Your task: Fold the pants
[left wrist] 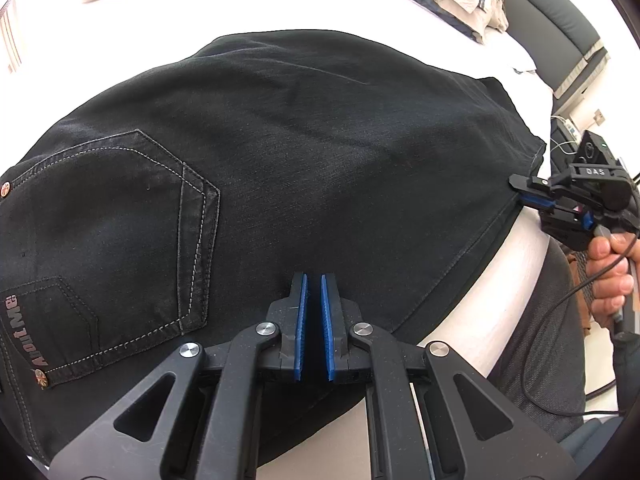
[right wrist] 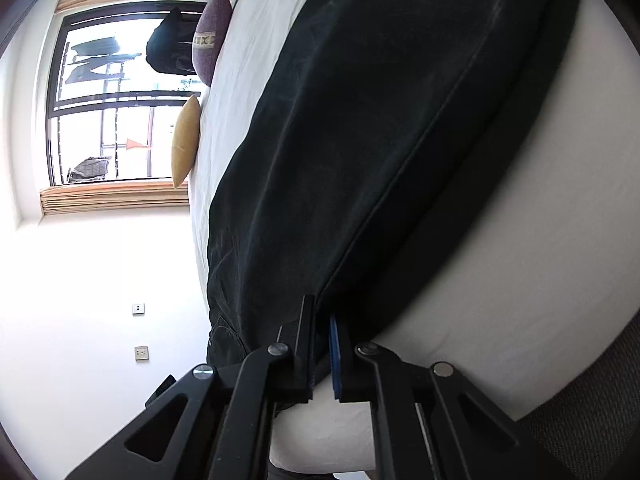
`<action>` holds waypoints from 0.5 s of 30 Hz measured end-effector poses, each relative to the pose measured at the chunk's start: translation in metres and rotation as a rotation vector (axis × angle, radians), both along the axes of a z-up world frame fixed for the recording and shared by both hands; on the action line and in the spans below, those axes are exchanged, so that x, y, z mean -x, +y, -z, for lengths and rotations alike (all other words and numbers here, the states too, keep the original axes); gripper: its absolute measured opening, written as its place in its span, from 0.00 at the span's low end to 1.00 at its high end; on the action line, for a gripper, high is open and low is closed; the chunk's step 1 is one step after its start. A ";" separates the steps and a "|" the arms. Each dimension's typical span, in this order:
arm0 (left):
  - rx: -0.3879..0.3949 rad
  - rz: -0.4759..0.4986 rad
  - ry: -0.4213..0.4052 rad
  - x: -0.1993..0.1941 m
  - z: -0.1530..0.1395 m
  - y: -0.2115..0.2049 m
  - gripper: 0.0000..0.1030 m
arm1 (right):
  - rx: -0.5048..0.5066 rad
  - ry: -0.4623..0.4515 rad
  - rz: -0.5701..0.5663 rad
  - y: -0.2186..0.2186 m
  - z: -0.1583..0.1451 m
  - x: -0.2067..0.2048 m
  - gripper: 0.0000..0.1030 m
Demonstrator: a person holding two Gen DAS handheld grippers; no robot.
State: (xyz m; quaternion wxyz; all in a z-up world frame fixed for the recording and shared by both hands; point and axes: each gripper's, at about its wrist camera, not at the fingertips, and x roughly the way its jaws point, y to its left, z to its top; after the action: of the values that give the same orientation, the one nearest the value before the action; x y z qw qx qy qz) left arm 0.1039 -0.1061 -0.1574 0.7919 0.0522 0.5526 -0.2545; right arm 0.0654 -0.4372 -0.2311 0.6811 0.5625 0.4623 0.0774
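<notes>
Lying flat on a white bed, the black pants stretch across it with their long axis running from the stitched back pocket on the left wrist view's left to the leg hems at its right edge. The cloth is dark, slightly faded denim with pale seam stitching and copper rivets, already doubled leg on leg.

At the hem end, the right gripper lies level with the mattress, its blue-padded jaws pinched together on the edge of the fabric along the side seam. A hand holds its handle.

Nearer the seat, the left gripper points steeply down at the near edge of the pants, its ridged blue pads almost together; whether they pinch any cloth cannot be told.

Judging from this, the hem end would travel along the long axis toward the pocket.

Pillows lean by a bright window.
</notes>
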 end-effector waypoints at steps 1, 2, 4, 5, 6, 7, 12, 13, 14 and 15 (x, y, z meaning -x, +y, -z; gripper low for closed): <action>-0.004 -0.001 -0.001 0.000 -0.001 0.000 0.07 | 0.008 -0.009 0.003 0.001 -0.006 0.003 0.06; -0.008 0.001 -0.002 0.000 -0.001 -0.001 0.07 | 0.022 -0.013 0.003 0.001 -0.009 0.005 0.06; -0.013 0.001 -0.003 -0.001 0.000 -0.003 0.07 | 0.032 0.026 0.015 0.001 -0.001 0.008 0.05; -0.013 0.000 -0.003 -0.002 0.001 -0.003 0.07 | 0.015 0.055 0.030 0.000 0.011 0.009 0.05; -0.011 0.000 -0.004 -0.002 0.001 -0.004 0.07 | -0.009 0.060 0.048 -0.001 0.019 0.012 0.03; -0.009 0.001 -0.004 -0.002 0.002 -0.004 0.07 | -0.003 0.051 0.052 -0.001 0.019 0.014 0.03; 0.004 -0.008 0.003 -0.003 0.002 -0.002 0.07 | 0.049 0.067 0.038 -0.012 0.002 0.020 0.14; 0.003 -0.010 0.001 -0.003 0.002 -0.002 0.07 | 0.090 0.070 0.037 -0.018 -0.007 0.022 0.15; 0.000 -0.009 -0.002 -0.002 0.003 -0.003 0.07 | 0.144 0.072 0.036 -0.023 -0.018 0.023 0.17; -0.001 -0.010 -0.003 -0.002 0.003 -0.003 0.07 | 0.180 0.062 0.044 -0.028 -0.028 0.024 0.17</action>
State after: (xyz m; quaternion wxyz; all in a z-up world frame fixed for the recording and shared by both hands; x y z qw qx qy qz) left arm 0.1061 -0.1095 -0.1605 0.7940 0.0504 0.5519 -0.2501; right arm 0.0418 -0.4652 -0.2031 0.7159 0.5112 0.4755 0.0032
